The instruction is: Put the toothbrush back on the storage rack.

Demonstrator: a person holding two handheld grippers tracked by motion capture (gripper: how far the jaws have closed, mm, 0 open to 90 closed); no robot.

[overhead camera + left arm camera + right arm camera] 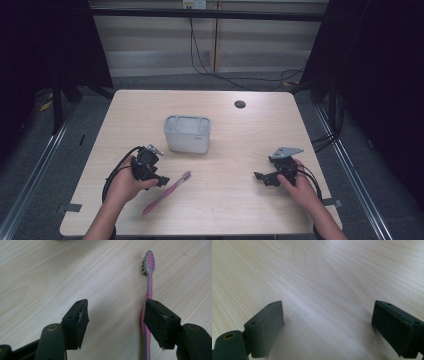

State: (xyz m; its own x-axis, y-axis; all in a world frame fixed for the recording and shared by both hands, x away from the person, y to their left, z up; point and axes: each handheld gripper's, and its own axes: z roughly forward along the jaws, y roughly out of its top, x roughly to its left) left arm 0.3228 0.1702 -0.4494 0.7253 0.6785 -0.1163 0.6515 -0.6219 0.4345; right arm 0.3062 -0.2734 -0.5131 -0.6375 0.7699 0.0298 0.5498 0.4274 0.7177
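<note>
Here the left gripper [116, 315] hovers over the desk [240, 140], jaws apart, beside the pink toothbrush [149, 277]; the right gripper [328, 325] gapes wide, empty.

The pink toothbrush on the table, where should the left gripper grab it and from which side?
Probably mid-handle, from above. The toothbrush lies flat on the table, and the left gripper stands open beside it, so shift over to straddle the thin handle.
</note>
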